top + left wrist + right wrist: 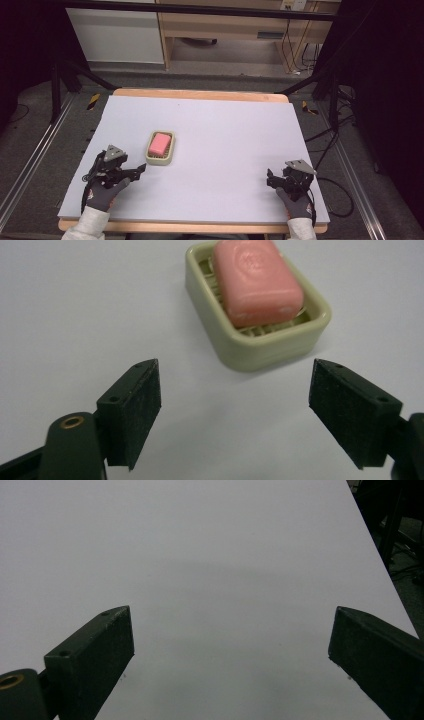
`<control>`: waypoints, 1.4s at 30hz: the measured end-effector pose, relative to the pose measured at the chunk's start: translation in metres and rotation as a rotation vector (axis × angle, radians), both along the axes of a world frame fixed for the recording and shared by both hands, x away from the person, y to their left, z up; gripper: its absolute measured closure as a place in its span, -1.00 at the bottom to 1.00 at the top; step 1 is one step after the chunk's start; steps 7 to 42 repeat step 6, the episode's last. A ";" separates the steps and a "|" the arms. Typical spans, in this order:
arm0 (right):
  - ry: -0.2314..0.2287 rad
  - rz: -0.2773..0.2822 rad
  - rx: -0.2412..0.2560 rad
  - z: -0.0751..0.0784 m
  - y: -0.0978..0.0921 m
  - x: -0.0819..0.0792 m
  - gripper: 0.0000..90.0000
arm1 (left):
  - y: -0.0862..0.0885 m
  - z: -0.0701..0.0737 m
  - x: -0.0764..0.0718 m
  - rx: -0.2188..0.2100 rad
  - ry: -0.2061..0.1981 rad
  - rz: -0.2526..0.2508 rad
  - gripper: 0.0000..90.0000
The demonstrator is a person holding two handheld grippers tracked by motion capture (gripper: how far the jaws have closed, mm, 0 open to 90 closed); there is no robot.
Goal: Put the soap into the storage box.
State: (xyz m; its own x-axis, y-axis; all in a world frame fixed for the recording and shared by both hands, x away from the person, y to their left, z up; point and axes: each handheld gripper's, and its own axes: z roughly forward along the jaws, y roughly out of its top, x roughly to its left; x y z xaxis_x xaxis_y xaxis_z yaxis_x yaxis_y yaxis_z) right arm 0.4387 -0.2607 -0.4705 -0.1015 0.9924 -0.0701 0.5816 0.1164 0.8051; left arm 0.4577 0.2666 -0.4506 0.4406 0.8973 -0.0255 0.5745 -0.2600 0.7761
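Note:
A pink bar of soap [159, 143] [256, 281] lies in a pale cream soap dish [152, 158] [255, 350] on the left half of the grey table. My left gripper [140, 170] [235, 410] rests on the table just short of the dish, pointed at it, jaws wide open and empty. In the left gripper view the dish sits ahead of the gap between the jaws, a short way off. My right gripper [269, 179] [232, 655] sits near the front right of the table, open, with bare table between its jaws.
The grey table surface [225, 135] has a wooden edge at front and back. Its right edge [380, 565] runs close by the right gripper. Beyond the table stand a wooden bench [230, 25], dark frame struts and cables on the floor.

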 end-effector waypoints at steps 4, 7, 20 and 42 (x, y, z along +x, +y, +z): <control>0.005 -0.007 -0.013 0.000 -0.002 0.000 -0.90 | 0.008 -0.006 -0.003 0.018 0.013 0.011 -0.54; 0.006 -0.007 -0.015 -0.001 -0.002 0.000 -0.90 | 0.010 -0.007 -0.003 0.021 0.012 0.015 -0.54; 0.006 -0.007 -0.015 -0.001 -0.002 0.000 -0.90 | 0.010 -0.007 -0.003 0.021 0.012 0.015 -0.54; 0.006 -0.007 -0.015 -0.001 -0.002 0.000 -0.90 | 0.010 -0.007 -0.003 0.021 0.012 0.015 -0.54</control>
